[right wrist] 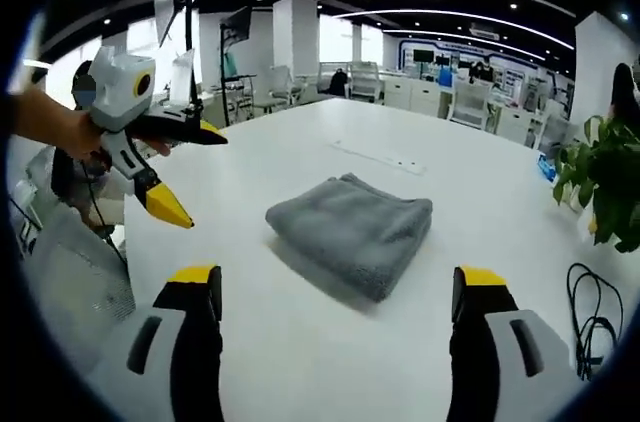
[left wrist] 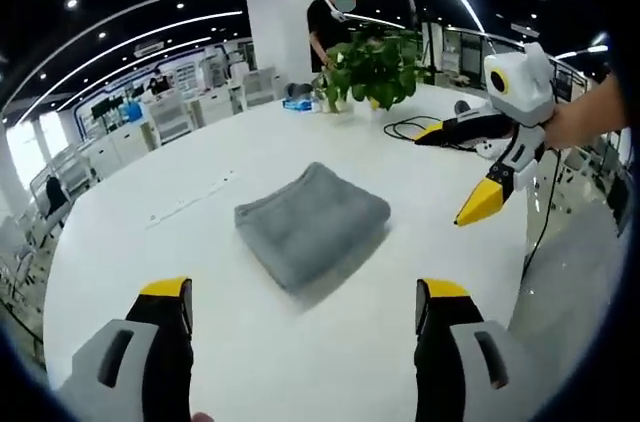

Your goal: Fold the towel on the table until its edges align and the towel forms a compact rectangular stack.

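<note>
- Grey towel [left wrist: 312,224] is lying folded into a compact rectangular stack, sitting near the middle of the white table [left wrist: 130,242]; edges are looking roughly aligned, nothing is touching it.
- Left gripper [left wrist: 304,304] is hovering just in front of the towel in the left gripper view, jaws spread wide apart, holding nothing.
- Right gripper [right wrist: 337,292] is doing the same in the right gripper view: jaws standing wide apart, empty, the towel [right wrist: 352,229] lying between and beyond the yellow tips, not touched.
- Right gripper [left wrist: 483,200] is also showing at the right of the left gripper view, held up by a hand [left wrist: 572,124] above the table edge; its yellow tips are appearing together from this angle.
- Left gripper [right wrist: 165,205] is coming into the right gripper view from the left, gripped by a hand [right wrist: 70,127], well apart from the towel.
- Potted plant [left wrist: 372,67] is standing at the far side of the table, black cable [left wrist: 410,127] is lying beside it.
- A person [left wrist: 328,27] is standing behind the plant.
- Office desks and chairs are filling the background.
</note>
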### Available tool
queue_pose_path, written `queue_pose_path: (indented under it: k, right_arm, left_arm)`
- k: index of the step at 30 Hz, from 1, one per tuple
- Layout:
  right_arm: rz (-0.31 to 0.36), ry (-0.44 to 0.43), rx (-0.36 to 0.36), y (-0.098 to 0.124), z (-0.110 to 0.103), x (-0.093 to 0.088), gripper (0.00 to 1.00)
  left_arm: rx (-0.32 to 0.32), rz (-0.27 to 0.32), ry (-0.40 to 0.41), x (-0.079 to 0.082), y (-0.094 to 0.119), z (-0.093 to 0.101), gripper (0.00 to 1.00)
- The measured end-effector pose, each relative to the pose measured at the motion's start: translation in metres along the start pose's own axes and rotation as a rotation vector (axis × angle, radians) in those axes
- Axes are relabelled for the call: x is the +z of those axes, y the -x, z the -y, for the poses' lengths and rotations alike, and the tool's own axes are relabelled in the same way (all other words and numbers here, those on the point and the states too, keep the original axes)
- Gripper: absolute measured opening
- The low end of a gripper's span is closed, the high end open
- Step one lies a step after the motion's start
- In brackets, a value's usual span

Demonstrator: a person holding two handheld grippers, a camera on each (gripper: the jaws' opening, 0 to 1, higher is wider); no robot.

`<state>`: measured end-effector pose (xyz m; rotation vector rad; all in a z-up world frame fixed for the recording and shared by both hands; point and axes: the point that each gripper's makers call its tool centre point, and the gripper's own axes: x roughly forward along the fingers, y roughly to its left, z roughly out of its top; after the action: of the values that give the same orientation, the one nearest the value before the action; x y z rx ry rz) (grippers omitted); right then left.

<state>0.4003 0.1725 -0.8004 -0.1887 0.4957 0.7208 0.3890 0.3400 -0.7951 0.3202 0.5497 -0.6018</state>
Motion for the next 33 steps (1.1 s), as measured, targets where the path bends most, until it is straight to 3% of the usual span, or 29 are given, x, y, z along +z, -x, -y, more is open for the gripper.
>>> queue_pose_path:
  k: [10, 14, 17, 26, 30, 33]
  right_arm:
    - [0.017, 0.018, -0.046, 0.021, -0.018, -0.007, 0.98]
    - [0.042, 0.021, -0.084, 0.037, -0.028, -0.013, 0.99]
    - [0.064, -0.015, -0.118, 0.049, -0.033, -0.017, 0.99]
    - [0.079, -0.051, -0.163, 0.07, -0.053, -0.03, 0.99]
    - [0.089, -0.029, -0.171, 0.072, -0.063, -0.035, 0.99]
    - [0.095, 0.015, -0.179, 0.071, -0.066, -0.032, 0.99]
  left_arm:
    - [0.019, 0.015, 0.004, -0.015, 0.027, 0.009, 0.97]
    - [0.065, 0.001, 0.052, -0.032, 0.044, 0.013, 0.99]
    - [0.084, 0.039, 0.07, -0.034, 0.055, 0.015, 0.99]
    - [0.116, 0.073, 0.074, -0.052, 0.073, 0.021, 0.99]
    - [0.121, 0.075, 0.023, -0.062, 0.077, 0.028, 0.99]
    - [0.121, 0.1, 0.041, -0.062, 0.08, 0.03, 0.99]
